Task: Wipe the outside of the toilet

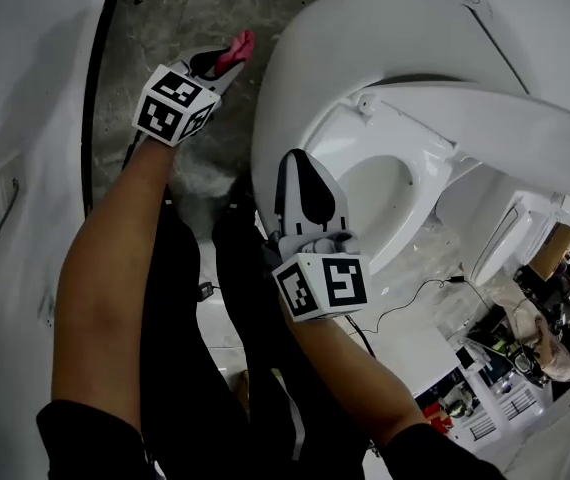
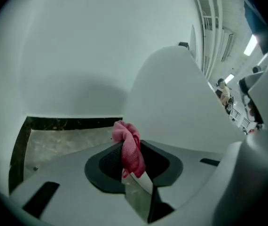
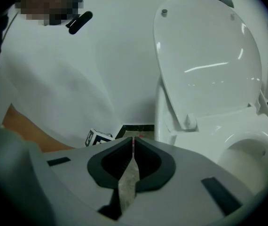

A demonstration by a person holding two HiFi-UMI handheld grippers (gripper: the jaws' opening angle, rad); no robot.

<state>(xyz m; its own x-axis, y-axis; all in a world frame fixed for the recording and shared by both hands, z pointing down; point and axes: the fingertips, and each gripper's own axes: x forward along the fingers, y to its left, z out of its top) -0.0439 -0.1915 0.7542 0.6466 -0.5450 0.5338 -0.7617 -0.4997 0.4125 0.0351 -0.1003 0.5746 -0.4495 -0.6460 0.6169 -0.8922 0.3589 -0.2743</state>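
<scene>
Listener: Cloth and toilet, where does each one sit?

Describer: A crumpled pink cloth (image 2: 127, 135) is pinched in the left hand-held gripper (image 2: 135, 160), with a tuft poking past its tips. The glossy white ceramic toilet (image 1: 365, 28) is just to its right, with its oval lid (image 3: 204, 55) raised. The cloth hovers near the toilet's curved outer side. Whether it touches cannot be told.

Listener: And the right hand-held gripper (image 3: 133, 147)?

Describer: It is pressed together with nothing in it, and hangs over the near rim of the bowl (image 1: 385, 193).

Listener: How would the wipe best be done?

Describer: Probably by pressing the loose tuft, not the hard tips, flat against the ceramic and following the curve in long overlapping strokes. The grip looks secure, but little cloth is exposed.

Listener: How much room is there?

Describer: Only a narrow strip of grey mottled stone floor (image 1: 165, 28) runs between the toilet and a curved white wall (image 1: 25, 68) on the left. The left arm has to work inside that gap. A thin black cable (image 1: 405, 303) trails across the floor on the right.
</scene>
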